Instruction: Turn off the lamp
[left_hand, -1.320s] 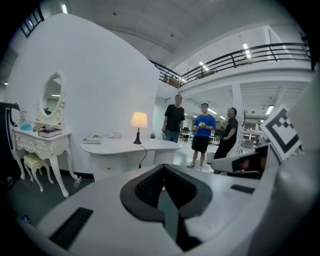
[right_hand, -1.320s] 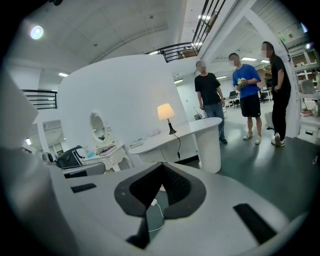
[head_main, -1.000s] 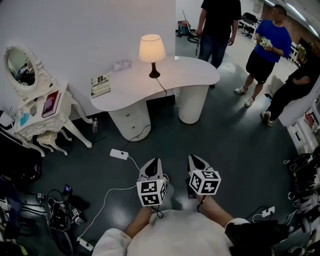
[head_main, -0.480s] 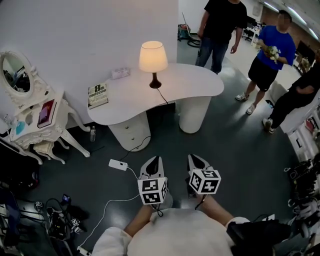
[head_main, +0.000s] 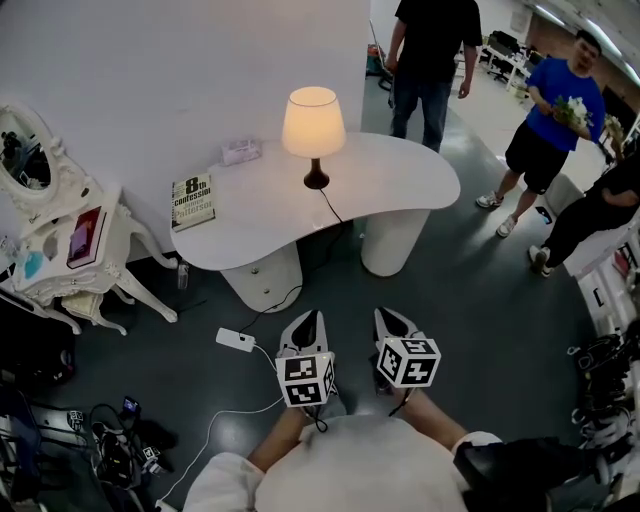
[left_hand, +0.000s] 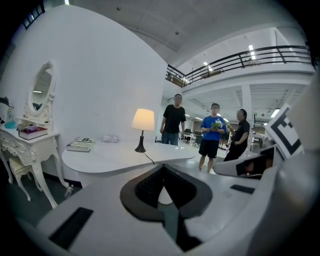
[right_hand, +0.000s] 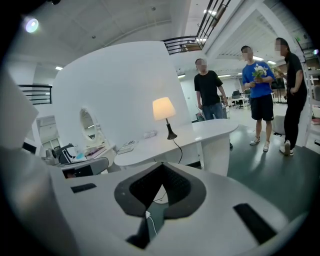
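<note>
Desk (head_main: 400, 170): lit lamp (head_main: 313, 125), "8th confession" book (head_main: 192, 201); left gripper (head_main: 310, 317), right gripper (head_main: 385, 314) fingers together.

One overhead; two low toward lamp (head_main: 313, 122)

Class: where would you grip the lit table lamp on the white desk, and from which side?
Probably the thin dark stem, under the flared cream shade, from the white desk's front edge: the shade is too wide, and a wall stands behind.

The book (head_main: 193, 201) at the left end of the desk (head_main: 400, 180) reads "8th confession"; its smaller print is too small to read.
</note>
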